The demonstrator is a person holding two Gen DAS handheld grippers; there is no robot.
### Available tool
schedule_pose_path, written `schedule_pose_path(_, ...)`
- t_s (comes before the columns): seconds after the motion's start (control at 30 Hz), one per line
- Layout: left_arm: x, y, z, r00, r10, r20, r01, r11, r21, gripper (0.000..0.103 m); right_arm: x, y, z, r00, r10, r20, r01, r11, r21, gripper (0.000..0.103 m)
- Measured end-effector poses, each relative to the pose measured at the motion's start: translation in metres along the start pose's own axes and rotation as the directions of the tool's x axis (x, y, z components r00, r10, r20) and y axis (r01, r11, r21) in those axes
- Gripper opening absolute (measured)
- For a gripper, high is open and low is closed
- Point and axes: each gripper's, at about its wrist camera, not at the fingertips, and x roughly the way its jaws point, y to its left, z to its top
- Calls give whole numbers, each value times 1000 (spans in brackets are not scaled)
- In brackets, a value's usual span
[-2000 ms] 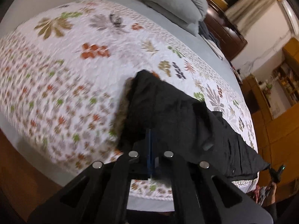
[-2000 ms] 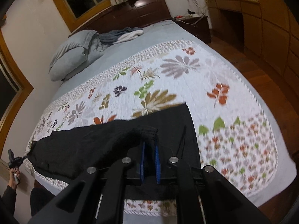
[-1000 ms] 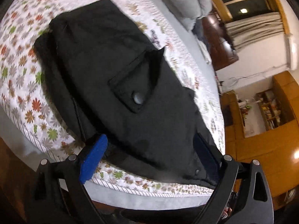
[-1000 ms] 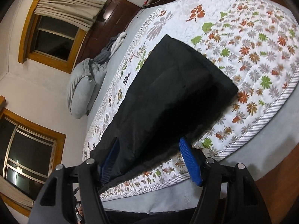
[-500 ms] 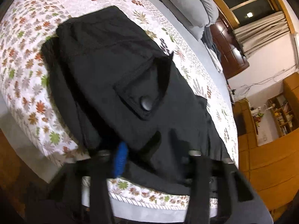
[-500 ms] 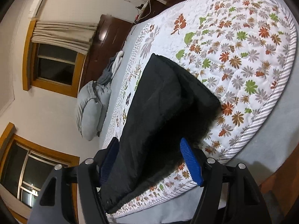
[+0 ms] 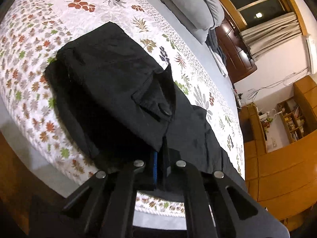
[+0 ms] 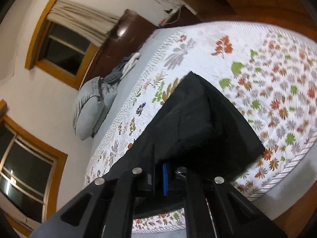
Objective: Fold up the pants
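While both the left gripper (image 7: pixel 158 170) and right gripper (image 8: pixel 159 175) stood clamped on the black fabric pants (image 7: pixel 118 91), thin edge bites risked slipping, collapsing the fold onto the leaf-patterned white quilt (image 7: pixel 29 29).

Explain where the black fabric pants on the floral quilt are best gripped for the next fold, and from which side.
Grip the black fabric pants at their near edge, approaching from the bed's foot: that doubled edge overhangs nearest, where both hand-held grippers already pinch it.

R gripper (image 8: pixel 159 175) pinching black pants (image 8: pixel 200 119) edge, pants lying on the floral quilt (image 8: pixel 267 63) w/ pillow (image 8: pixel 89 107) beyond.
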Motion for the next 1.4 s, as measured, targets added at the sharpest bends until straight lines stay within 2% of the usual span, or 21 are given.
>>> schedule_pose_path(0.13,24,31,-10,995,47,-85,-51,998,-40,2,21,-43,-14,993,-83,-86,88,994,60,5)
schedule_pose_path(0.2,27,37,-12,996,35,-86,-41,997,-63,2,22,-48,-16,993,-73,-89,80,994,74,5)
schedule_pose_path(0.3,30,33,-10,995,55,-86,-57,998,-25,3,22,-44,-13,993,-76,-95,82,995,59,5)
schedule_pose_path(0.37,30,31,-8,994,46,-95,-48,999,-18,7,16,-44,-9,993,-67,-100,74,995,68,13)
schedule_pose_path(0.47,16,31,-11,995,48,-90,-47,999,14,26,-4,-44,-4,996,-68,-57,72,994,77,23)
schedule_pose_path(0.53,-1,20,-15,996,74,-58,-70,994,80,50,-21,-47,-1,997,-74,-22,76,993,90,25)
schedule_pose_path(0.67,-34,-11,-14,990,139,36,-144,951,274,64,-48,-29,-2,988,-147,56,145,989,37,25)
schedule_pose_path(0.73,-44,-23,-7,987,140,81,-159,932,326,79,-55,-17,-3,982,-168,91,168,986,5,25)
schedule_pose_path(0.77,-47,-26,-4,984,147,100,-172,926,335,81,-56,-10,-2,980,-171,99,173,985,-14,26)
schedule_pose_path(0.8,-47,-29,2,982,154,109,-183,921,344,81,-52,-8,1,982,-170,85,173,985,-26,30)
schedule_pose_path(0.83,-44,-29,7,983,153,98,-178,920,350,81,-47,-8,3,979,-190,76,193,981,-33,37)
schedule_pose_path(0.97,-26,-30,19,980,176,88,-197,906,374,81,-45,-28,8,969,-239,62,239,971,17,37)
schedule_pose_path(1.03,-18,-28,19,973,209,93,-229,891,393,81,-50,-41,7,972,-230,50,228,973,41,37)
schedule_pose_path(1.1,-6,-19,22,962,257,91,-272,876,399,81,-54,-50,5,967,-253,44,250,967,51,37)
schedule_pose_path(1.13,1,-10,28,954,288,85,-299,874,383,81,-56,-54,4,966,-254,43,252,966,60,37)
schedule_pose_path(1.17,6,0,34,954,294,62,-296,886,356,78,-58,-58,2,968,-247,41,243,967,73,37)
schedule_pose_path(1.23,7,14,41,960,277,37,-275,913,300,68,-58,-60,0,971,-235,40,232,970,76,37)
schedule_pose_path(1.27,6,17,41,962,272,34,-270,919,286,66,-58,-59,-2,972,-233,40,230,971,66,37)
schedule_pose_path(1.3,6,22,43,961,275,28,-272,925,265,59,-58,-58,-5,972,-232,39,229,971,61,37)
schedule_pose_path(1.4,11,36,44,948,318,14,-312,921,234,35,-56,-54,-9,971,-234,43,231,972,52,37)
